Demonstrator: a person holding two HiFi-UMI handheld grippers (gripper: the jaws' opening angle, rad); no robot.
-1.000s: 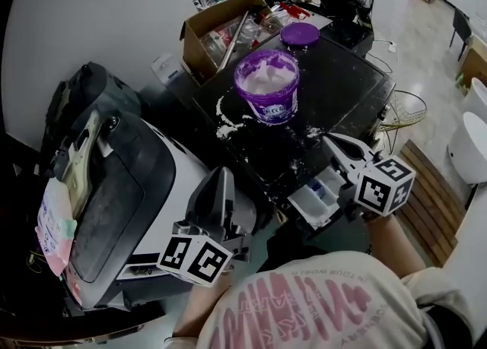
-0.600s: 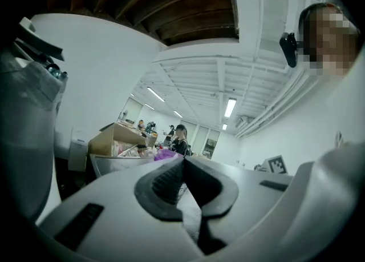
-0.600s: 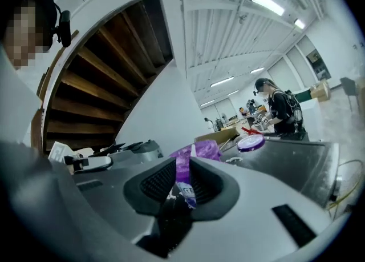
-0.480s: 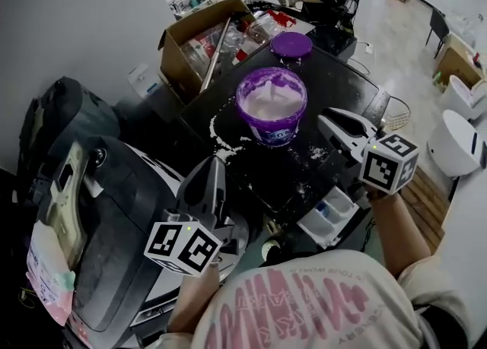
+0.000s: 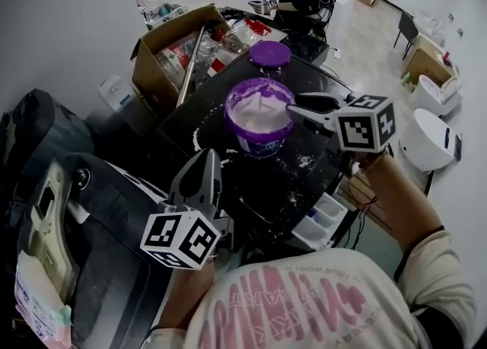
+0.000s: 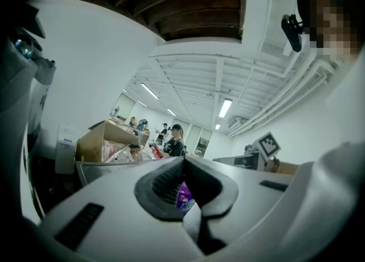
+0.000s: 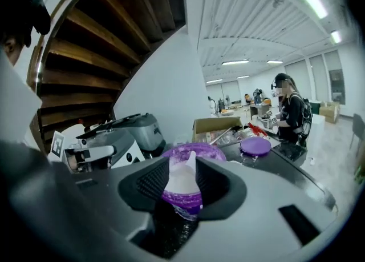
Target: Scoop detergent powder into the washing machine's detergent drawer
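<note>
Lining up right gripper [image 5: 293,106], jaws just opened wide and empty, on purple powder tub [image 5: 259,115] at twelve o'clock; left gripper [image 5: 204,161] pinched together, idle. Clamp squarely on white spike [image 7: 183,178], likely the scoop, lift level, carry to open drawer [image 5: 323,218] at four.

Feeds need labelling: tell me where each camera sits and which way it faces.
Head view: on the person's head, facing steeply down at the purple tub on the washer top; shirt, right forearm, left tool and right tool show.
Left gripper view: on the left tool, facing level across the room; its shut jaws fill the bottom.
Right gripper view: on the right tool, facing slightly down at the tub; its jaws have just been opening, gripping nothing.
Shared: all three show the tub.
</note>
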